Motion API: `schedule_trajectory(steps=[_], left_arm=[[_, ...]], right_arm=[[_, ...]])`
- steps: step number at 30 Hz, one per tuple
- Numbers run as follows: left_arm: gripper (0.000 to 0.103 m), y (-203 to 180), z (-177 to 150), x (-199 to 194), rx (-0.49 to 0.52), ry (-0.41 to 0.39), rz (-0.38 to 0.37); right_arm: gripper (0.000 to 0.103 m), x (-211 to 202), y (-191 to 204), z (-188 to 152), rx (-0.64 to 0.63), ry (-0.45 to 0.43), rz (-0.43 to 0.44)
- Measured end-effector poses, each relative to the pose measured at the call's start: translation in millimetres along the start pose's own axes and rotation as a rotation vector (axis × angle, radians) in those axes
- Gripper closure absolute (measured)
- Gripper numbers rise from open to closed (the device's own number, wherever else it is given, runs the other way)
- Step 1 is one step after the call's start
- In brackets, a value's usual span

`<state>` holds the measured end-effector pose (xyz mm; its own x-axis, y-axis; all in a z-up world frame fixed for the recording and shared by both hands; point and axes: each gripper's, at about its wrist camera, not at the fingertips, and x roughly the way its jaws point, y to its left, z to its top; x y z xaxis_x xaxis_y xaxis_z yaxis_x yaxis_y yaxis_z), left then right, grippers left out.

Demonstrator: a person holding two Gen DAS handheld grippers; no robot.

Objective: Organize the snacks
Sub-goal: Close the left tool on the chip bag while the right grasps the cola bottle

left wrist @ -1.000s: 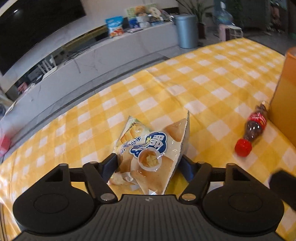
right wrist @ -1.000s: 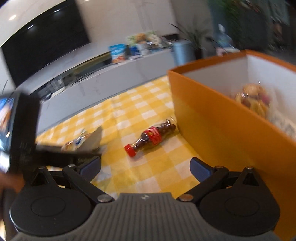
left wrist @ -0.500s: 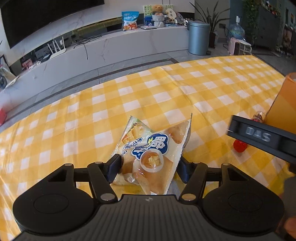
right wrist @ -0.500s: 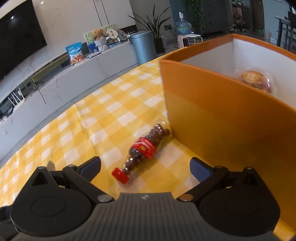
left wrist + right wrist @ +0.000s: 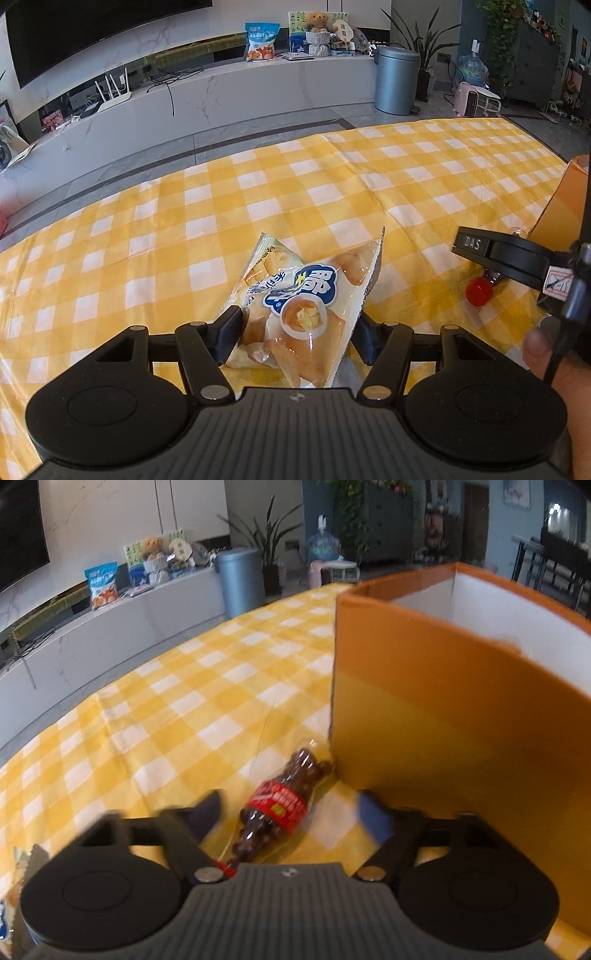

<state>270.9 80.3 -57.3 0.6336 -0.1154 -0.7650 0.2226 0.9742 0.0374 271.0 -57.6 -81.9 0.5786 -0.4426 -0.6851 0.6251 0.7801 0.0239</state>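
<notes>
**Two grabs under way, one bottle lying crosswise**

Right now both hands are busy over the yellow-checked tablecloth point(image 5: 303, 192). The left gripper point(image 5: 295, 332) has its jaws pressed in on either side of the bread bag point(image 5: 306, 302); they have just been closing, and the bag sits pinched between them, its lower end towards the tool and its top corner pointing away across the table.

The right gripper point(image 5: 291, 812) is the one to watch. Its jaws have just been closing too, with the candy bottle point(image 5: 284, 801) between them, but both fingers are blurred and a strip of cloth shows on each side of the bottle, so I judge the pads are not yet on it. The bottle lies on its side, directly ahead of and below this gripper. Its long axis runs on a slant: the red cap end nearest the tool, tucked under its body, and the rounded base farthest away, just beside or touching the foot of the orange box point(image 5: 461, 720). That slant means the fingers meet the labelled waist somewhat askew rather than squarely across it.

In the left wrist view the bottle's cap point(image 5: 479, 291) peeks out beneath the right tool, well off to the side of the bag, so the right hand is plainly the nearer one for it. The box stands close by for the drop.
</notes>
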Motion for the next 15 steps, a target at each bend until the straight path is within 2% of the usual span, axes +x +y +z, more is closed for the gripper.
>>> schedule_trajectory(steps=[1, 3, 5, 7, 11, 15], left_arm=[[0.033, 0.3, 0.1, 0.0, 0.0, 0.001, 0.0], [0.035, 1.1, -0.5, -0.3, -0.006, 0.005, 0.001], [0.037, 3.1, -0.7, -1.6, -0.023, 0.004, -0.005], [0.037, 7.9, -1.6, -4.0, -0.048, -0.003, -0.032], [0.038, 18.0, -2.3, -10.1, -0.109, 0.003, -0.073], [0.039, 25.2, -0.4, -16.0, -0.154, 0.032, -0.078]], right_arm=[[0.046, -0.7, -0.3, -0.8, -0.002, -0.009, 0.012], [0.065, -4.3, -2.2, -3.8, -0.011, -0.027, 0.076], [0.069, -7.1, -3.4, -6.1, -0.056, -0.026, 0.156], [0.071, -9.7, -3.7, -7.3, -0.107, -0.012, 0.226], [0.072, -16.9, -7.6, -10.5, -0.151, 0.019, 0.284], [0.072, -28.5, -15.8, -12.7, -0.163, 0.046, 0.367]])
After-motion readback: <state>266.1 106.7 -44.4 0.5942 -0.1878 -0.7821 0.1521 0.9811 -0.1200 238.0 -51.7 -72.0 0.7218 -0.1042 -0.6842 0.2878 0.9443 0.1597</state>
